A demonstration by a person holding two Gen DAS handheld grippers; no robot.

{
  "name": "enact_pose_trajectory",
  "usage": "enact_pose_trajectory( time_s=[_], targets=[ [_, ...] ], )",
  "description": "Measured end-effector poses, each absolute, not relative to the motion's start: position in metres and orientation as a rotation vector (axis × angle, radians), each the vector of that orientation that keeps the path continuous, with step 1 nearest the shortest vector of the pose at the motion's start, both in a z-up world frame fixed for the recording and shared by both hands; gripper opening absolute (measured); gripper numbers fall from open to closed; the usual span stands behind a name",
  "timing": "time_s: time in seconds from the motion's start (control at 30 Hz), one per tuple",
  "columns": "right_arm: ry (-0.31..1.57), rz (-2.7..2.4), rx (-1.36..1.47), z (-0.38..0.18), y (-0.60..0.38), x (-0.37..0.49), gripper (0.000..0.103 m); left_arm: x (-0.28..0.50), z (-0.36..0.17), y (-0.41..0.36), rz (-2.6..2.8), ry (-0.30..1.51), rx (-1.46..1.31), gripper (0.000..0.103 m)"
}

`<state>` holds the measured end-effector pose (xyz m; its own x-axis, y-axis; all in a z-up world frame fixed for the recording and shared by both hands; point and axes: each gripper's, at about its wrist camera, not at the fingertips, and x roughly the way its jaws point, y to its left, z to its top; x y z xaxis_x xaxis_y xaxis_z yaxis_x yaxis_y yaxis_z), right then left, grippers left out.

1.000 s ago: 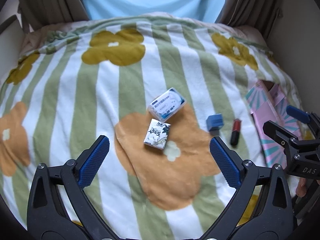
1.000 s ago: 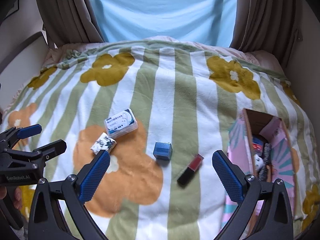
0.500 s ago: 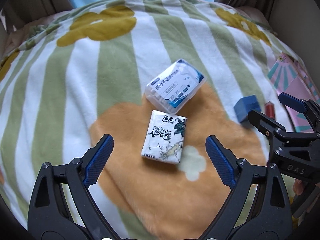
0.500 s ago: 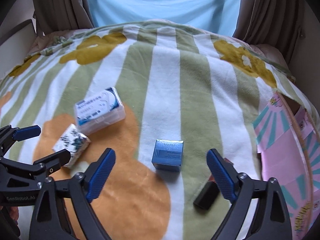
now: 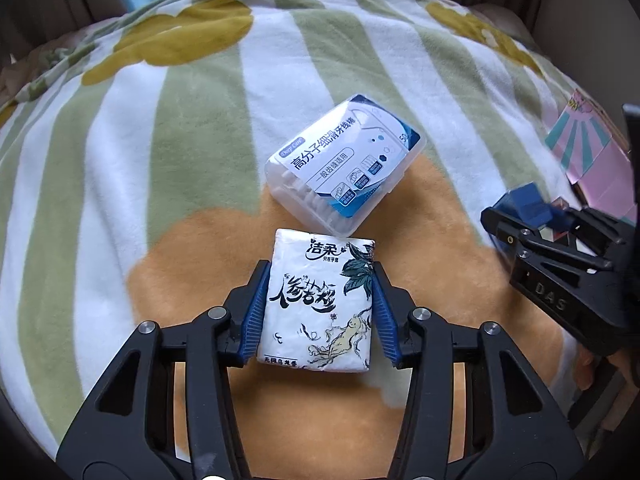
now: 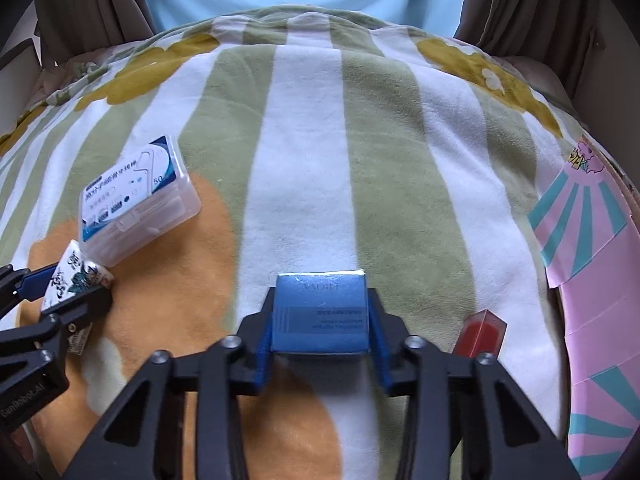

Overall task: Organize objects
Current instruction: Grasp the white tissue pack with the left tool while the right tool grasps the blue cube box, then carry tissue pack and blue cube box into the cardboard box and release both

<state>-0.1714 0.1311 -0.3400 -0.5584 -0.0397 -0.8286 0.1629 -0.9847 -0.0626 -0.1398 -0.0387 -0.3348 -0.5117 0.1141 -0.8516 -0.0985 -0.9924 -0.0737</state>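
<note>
My left gripper point(image 5: 318, 312) is shut on a white tissue pack point(image 5: 318, 300) with black ink drawings, which lies on the blanket. It also shows at the left of the right wrist view point(image 6: 76, 280). My right gripper point(image 6: 320, 320) is shut on a small blue box point(image 6: 320, 312) on the blanket; the box also shows in the left wrist view point(image 5: 528, 204). A clear floss-pick box point(image 5: 346, 164) with a blue and white label lies just beyond the tissue pack.
A red and black lipstick point(image 6: 482, 332) lies right of the blue box. A pink and teal cardboard box point(image 6: 592, 280) stands at the right edge. The striped floral blanket point(image 6: 320, 160) covers the bed; curtains hang behind.
Both grippers moved down and forward to the blanket and closed: the left on the tissue pack, the right on the blue box.
</note>
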Motion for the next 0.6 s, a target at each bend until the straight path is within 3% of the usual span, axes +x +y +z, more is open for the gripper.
enact_pose_trajectory(
  time_s=[0.6],
  targets=[
    [0.166, -2.634, 1.390, -0.307, 0.129, -0.167, 0.035, -0.136, -0.304, -0.042, 2.649, -0.062, -1.505, 0.044]
  ],
)
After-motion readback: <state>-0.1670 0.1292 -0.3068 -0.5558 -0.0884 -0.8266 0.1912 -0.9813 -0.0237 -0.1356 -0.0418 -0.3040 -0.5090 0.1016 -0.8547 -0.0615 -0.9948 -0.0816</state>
